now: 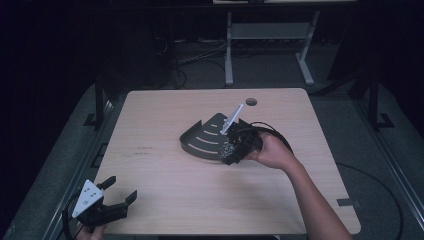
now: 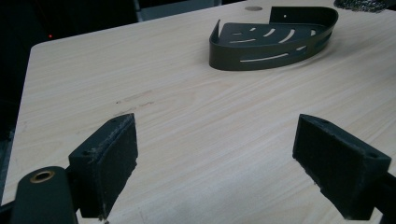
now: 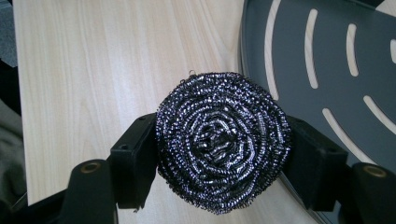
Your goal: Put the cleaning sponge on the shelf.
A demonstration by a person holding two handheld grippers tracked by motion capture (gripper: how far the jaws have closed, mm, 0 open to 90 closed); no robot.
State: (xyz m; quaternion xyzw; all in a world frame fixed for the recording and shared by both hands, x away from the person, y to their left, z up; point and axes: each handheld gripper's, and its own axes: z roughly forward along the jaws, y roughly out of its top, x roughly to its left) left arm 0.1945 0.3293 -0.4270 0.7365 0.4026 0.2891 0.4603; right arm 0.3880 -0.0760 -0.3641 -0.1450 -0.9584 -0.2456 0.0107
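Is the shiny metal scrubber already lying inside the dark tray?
No, the scrubber is pinched between the right gripper's jaws, over the table beside the tray's rim.

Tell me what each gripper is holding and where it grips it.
The right gripper clamps a steel wool scourer by its opposite round sides, beside the dark corner tray. The left gripper is open, holding nothing.

Light wood-grain table [image 1: 165, 170] with a round hole [image 1: 251, 101] near the far edge, right of centre. Dark slotted corner tray [image 1: 205, 140] lies on it, slightly right of centre.
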